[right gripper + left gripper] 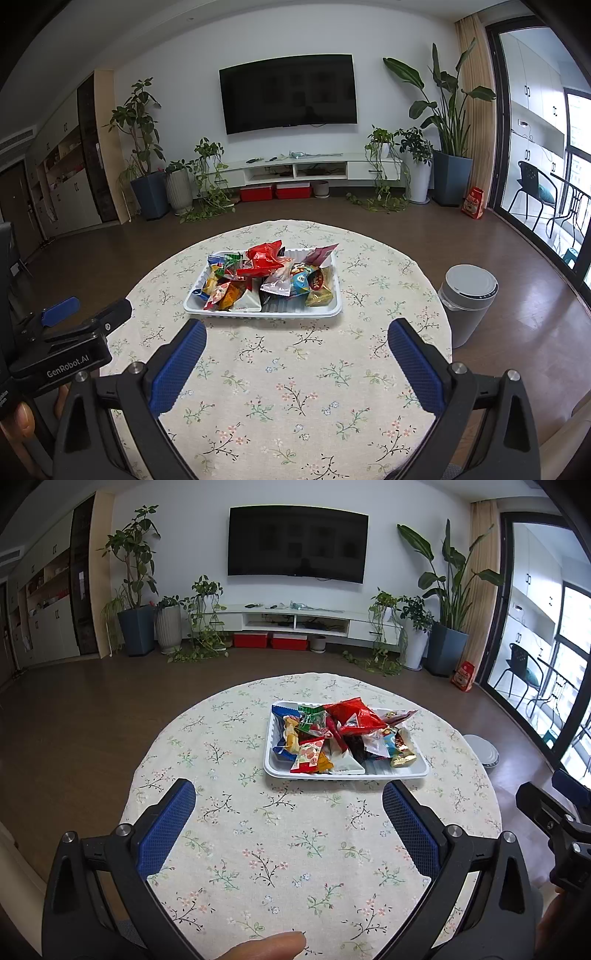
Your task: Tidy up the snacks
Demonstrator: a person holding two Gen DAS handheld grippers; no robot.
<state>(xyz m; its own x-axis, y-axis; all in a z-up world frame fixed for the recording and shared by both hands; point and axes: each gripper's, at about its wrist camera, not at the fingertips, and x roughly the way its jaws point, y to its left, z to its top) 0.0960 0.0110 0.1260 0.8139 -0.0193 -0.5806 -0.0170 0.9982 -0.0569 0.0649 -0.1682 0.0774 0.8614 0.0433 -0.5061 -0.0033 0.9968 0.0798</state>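
Note:
A white plastic tray (402, 772) sits on the round floral-cloth table (280, 849), piled with several wrapped snacks, a large red packet (356, 714) on top. It also shows in the right wrist view as the tray (280, 314) with the red packet (264, 258). My left gripper (289, 794) is open and empty, held above the cloth just short of the tray's near edge. My right gripper (297, 332) is open and empty, also just before the tray. The left gripper (86, 310) shows at the left of the right wrist view.
A grey lidded bin (469, 302) stands on the floor right of the table; it also shows in the left wrist view (484, 753). Beyond the table are wooden floor, potted plants, a TV stand (306, 170) and a wall TV. Glass doors are at the right.

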